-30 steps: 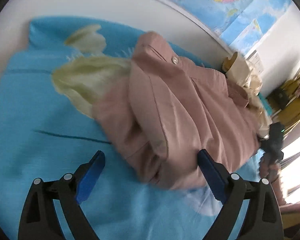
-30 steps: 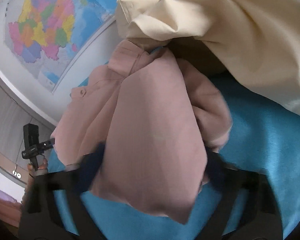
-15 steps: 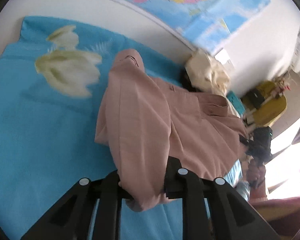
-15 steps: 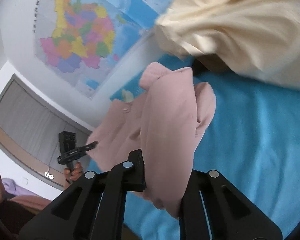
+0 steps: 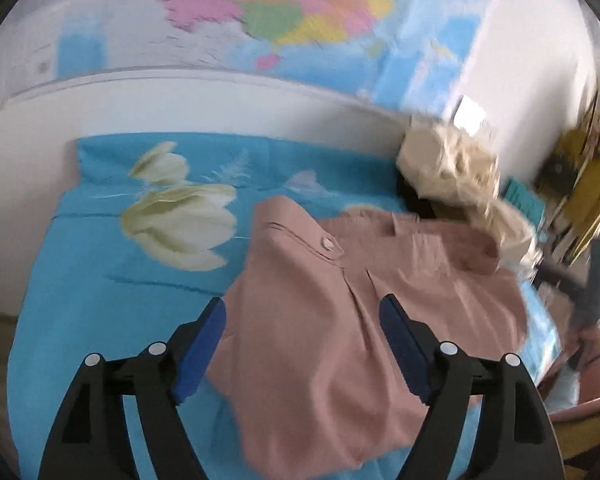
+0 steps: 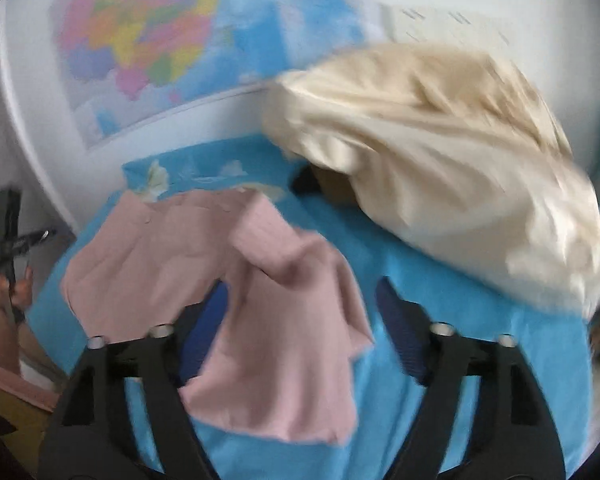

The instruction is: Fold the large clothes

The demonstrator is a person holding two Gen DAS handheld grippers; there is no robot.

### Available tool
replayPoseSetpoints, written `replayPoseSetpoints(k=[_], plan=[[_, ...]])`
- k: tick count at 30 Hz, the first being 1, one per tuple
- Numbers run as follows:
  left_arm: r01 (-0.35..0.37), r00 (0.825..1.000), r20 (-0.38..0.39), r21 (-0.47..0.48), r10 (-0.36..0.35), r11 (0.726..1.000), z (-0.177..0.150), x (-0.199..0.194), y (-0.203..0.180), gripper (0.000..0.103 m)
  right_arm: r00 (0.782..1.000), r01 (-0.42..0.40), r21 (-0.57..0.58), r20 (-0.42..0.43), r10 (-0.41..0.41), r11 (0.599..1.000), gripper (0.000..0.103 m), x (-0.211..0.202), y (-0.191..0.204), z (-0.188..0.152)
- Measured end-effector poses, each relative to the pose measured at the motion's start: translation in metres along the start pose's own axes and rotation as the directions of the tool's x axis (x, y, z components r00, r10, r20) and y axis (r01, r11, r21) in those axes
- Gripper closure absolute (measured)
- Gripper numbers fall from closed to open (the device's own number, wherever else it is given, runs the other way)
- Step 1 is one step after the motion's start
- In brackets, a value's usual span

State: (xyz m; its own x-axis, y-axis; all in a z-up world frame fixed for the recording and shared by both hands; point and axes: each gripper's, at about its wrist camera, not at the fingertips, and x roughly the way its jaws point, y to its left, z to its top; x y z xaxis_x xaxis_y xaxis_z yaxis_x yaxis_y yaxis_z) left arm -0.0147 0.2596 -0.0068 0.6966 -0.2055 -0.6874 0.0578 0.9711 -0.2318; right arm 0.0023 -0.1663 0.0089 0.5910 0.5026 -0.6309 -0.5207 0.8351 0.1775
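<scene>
Left tool (image 5: 302, 336): fingers spread wide, nothing between the pads. Half a second ago the same fingers were pressed together on a hanging fold of the shirt (image 5: 360, 320); that fold is now released and lies on the bed (image 5: 80, 280).

Right tool (image 6: 300, 312): fingers likewise spread, holding nothing. Half a second ago they pinched a draped band of the shirt; that band now lies loose between and beyond the fingers.

Shirt: the pink garment rests on the blue sheet near the front edge of the bed, in front of both tools. In the left view a buttoned tab (image 5: 326, 245) faces up at the far end of the garment and the cloth spreads toward the right. In the right view a sleeve or side panel (image 6: 284, 320) is laid over the body, bunched and uneven. Both views are motion-blurred, so fine creases cannot be read.

Judgement: the double release suggests one lift-and-lay step is complete. The fold is not finished; the shirt is rumpled and its outline irregular. The next grasp probably needs a clean edge or corner.

Surroundings: a cream garment (image 6: 440, 168) is heaped at the far right corner of the bed, just beside the shirt. A map (image 5: 292, 12) hangs on the wall behind.
</scene>
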Motion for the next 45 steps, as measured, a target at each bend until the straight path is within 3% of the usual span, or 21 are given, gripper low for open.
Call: replayPoseSetpoints(k=[1, 5, 6, 7, 8, 11, 13, 15, 17, 18, 20, 24, 29, 34, 37, 40, 42, 45], plan=[[-0.013, 1.000, -0.025, 0.024, 0.014, 1.000, -0.001, 0.009, -0.006, 0.026, 1.000, -0.002, -0.034, -0.019, 0.002, 0.999, 0.051, 0.013, 0.009, 0.005], [-0.046, 0.991, -0.122, 0.109, 0.059, 0.993, 0.005, 0.058, -0.025, 0.035, 0.993, 0.067, -0.173, -0.089, -0.084, 0.983, 0.052, 0.071, 0.035, 0.014], [-0.048, 0.987, -0.148, 0.113, 0.065, 0.992, 0.008, 0.071, -0.025, 0.038, 0.988, 0.092, -0.188, -0.106, -0.113, 0.978, 0.057, 0.086, 0.036, 0.015], [-0.056, 0.984, -0.165, 0.111, 0.074, 0.992, 0.009, 0.078, -0.024, 0.048, 0.986, 0.088, -0.186, -0.123, -0.112, 0.979, 0.080, 0.092, 0.033, 0.013], [-0.074, 0.980, -0.178, 0.109, 0.093, 0.991, 0.012, 0.086, -0.021, 0.062, 0.986, 0.076, -0.174, -0.136, -0.101, 0.982, 0.090, 0.100, 0.030, 0.017], [-0.076, 0.980, -0.181, 0.065, 0.087, 0.995, 0.022, 0.093, -0.004, 0.090, 0.994, 0.053, -0.095, -0.087, -0.061, 0.994, 0.093, 0.095, 0.013, 0.041], [-0.051, 0.989, -0.140, 0.023, 0.053, 0.998, 0.032, 0.083, 0.007, 0.094, 0.999, 0.025, -0.002, -0.042, -0.025, 1.000, 0.093, 0.085, -0.005, 0.059], [-0.040, 0.993, -0.110, -0.021, 0.038, 0.999, 0.041, 0.076, 0.018, 0.094, 1.000, 0.006, 0.069, -0.009, -0.005, 0.998, 0.093, 0.083, -0.022, 0.073], [-0.038, 0.994, -0.106, -0.047, 0.033, 0.998, 0.047, 0.075, 0.023, 0.089, 0.998, -0.010, 0.124, -0.057, 0.017, 0.992, 0.093, 0.101, -0.032, 0.075], [-0.044, 0.994, -0.107, -0.045, 0.039, 0.998, 0.048, 0.075, 0.023, 0.081, 0.993, -0.019, 0.149, -0.115, 0.036, 0.989, 0.093, 0.119, -0.038, 0.071], [-0.032, 0.992, -0.123, -0.043, 0.027, 0.999, 0.049, 0.078, 0.024, 0.042, 0.981, 0.011, 0.164, -0.195, 0.021, 0.986, 0.093, 0.145, -0.043, 0.063], [-0.019, 0.986, -0.166, -0.002, 0.019, 1.000, 0.046, 0.088, 0.016, 0.037, 0.973, -0.013, 0.244, -0.221, 0.069, 0.970, 0.091, 0.165, -0.058, 0.052], [-0.122, 0.964, -0.226, 0.093, 0.141, 0.988, 0.040, 0.114, 0.012, 0.042, 0.981, 0.025, 0.208, -0.195, 0.017, 0.978, 0.094, 0.164, -0.054, 0.063], [-0.122, 0.968, -0.223, 0.002, 0.120, 0.992, 0.038, 0.123, 0.031, 0.048, 0.979, 0.031, 0.228, -0.204, 0.016, 0.973, 0.093, 0.175, -0.053, 0.062], [-0.163, 0.966, -0.207, -0.028, 0.153, 0.986, 0.039, 0.121, 0.037, 0.044, 0.973, 0.064, 0.192, -0.232, -0.018, 0.979, 0.083, 0.182, -0.049, 0.060], [-0.224, 0.959, -0.187, -0.045, 0.212, 0.973, 0.040, 0.111, 0.038, 0.040, 0.978, 0.043, 0.206, -0.206, 0.000, 0.978, 0.056, 0.163, -0.045, 0.061], [-0.238, 0.961, -0.158, -0.049, 0.228, 0.970, 0.041, 0.098, 0.037, 0.041, 0.983, 0.040, 0.166, -0.182, -0.009, 0.985, 0.056, 0.147, -0.036, 0.061], [-0.183, 0.978, -0.109, -0.039, 0.178, 0.982, 0.042, 0.076, 0.030, 0.042, 0.990, 0.015, 0.083, -0.142, -0.003, 0.996, 0.053, 0.116, -0.011, 0.056]])
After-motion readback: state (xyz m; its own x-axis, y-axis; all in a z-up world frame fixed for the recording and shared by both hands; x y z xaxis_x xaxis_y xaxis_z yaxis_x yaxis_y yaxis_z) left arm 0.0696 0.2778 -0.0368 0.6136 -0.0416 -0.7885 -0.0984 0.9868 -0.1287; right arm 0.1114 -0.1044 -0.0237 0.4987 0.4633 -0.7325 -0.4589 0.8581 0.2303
